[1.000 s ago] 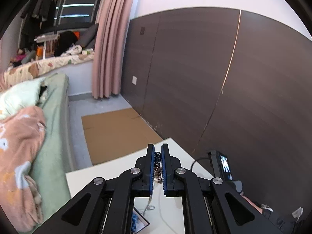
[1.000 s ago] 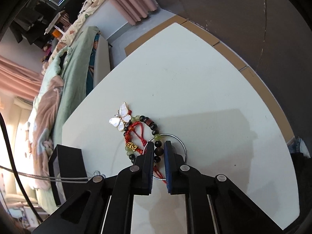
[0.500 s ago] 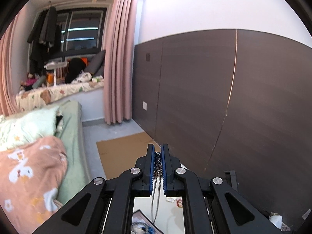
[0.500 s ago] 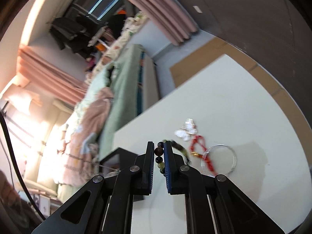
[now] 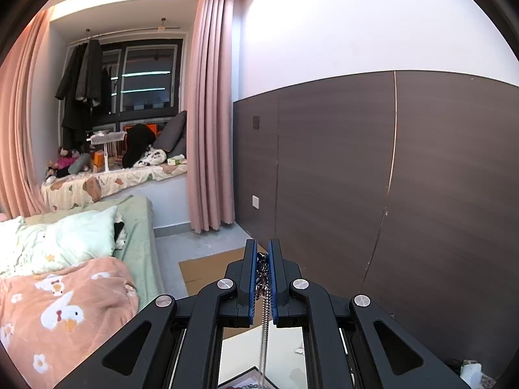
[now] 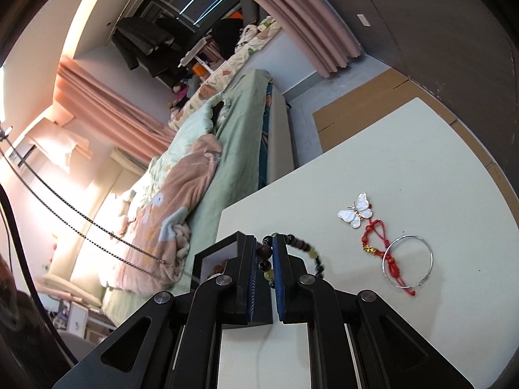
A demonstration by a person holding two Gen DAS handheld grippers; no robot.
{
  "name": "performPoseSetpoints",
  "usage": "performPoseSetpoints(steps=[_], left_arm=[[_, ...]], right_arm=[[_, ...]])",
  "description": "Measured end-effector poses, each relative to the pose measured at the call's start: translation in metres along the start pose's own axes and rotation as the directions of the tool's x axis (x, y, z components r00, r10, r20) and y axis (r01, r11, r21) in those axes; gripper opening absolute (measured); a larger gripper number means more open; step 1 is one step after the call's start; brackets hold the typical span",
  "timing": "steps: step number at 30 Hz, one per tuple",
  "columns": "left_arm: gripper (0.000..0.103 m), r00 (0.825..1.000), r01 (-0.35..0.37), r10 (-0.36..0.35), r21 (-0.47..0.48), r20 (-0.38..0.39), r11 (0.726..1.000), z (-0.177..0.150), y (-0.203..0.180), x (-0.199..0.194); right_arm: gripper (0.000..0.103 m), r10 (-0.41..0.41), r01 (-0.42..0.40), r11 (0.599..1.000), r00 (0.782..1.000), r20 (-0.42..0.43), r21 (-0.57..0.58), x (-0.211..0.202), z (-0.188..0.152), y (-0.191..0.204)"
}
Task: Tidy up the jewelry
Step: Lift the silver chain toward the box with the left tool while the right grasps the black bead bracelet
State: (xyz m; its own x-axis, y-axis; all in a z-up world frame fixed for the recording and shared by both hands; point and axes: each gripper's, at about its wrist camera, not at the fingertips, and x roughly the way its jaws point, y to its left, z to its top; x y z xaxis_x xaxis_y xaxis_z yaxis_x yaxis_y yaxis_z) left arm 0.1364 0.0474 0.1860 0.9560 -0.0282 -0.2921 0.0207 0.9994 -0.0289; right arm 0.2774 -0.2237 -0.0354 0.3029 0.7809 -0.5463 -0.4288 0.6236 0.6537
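You are mid-carry with both pieces off the table. Your right gripper point(image 6: 263, 261) is clamped on the beaded bracelet point(image 6: 293, 243), whose free loop sags to the right of the fingers, and the open black jewelry box point(image 6: 215, 256) sits just left of and below those fingertips. Your left gripper point(image 5: 262, 267) is closed on the silver chain point(image 5: 264, 321), which hangs straight down between the fingers toward the box corner showing below. Well to the right of the right tongs, the butterfly brooch point(image 6: 355, 214), red cord bracelet point(image 6: 379, 249) and silver bangle point(image 6: 407, 261) lie on the white table point(image 6: 421, 162), waiting. Next, I judge, swing the right tongs left over the box opening, lower until the beads slacken inside, then release; keep the chain high so it does not tangle.
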Motion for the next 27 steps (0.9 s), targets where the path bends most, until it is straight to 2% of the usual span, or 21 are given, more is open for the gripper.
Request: performPoseSetpoints(steps=[14, 20, 27], left_arm=[[0.007, 0.998, 0.015, -0.019, -0.068, -0.063, 0.998, -0.031, 0.02, 0.03], [0.007, 0.993, 0.016, -0.029, -0.107, -0.114, 0.994, -0.059, 0.028, 0.054], [0.007, 0.984, 0.033, -0.069, -0.214, -0.163, 0.976, -0.112, 0.04, 0.07]], right_arm=[[0.012, -0.02, 0.02, 1.0, 1.0, -0.012, -0.018, 0.001, -0.001, 0.0], [0.012, -0.039, 0.039, 0.998, 0.999, -0.015, -0.04, 0.002, 0.0, 0.002], [0.012, -0.067, 0.065, 0.997, 0.997, -0.028, -0.052, 0.007, 0.001, 0.002]])
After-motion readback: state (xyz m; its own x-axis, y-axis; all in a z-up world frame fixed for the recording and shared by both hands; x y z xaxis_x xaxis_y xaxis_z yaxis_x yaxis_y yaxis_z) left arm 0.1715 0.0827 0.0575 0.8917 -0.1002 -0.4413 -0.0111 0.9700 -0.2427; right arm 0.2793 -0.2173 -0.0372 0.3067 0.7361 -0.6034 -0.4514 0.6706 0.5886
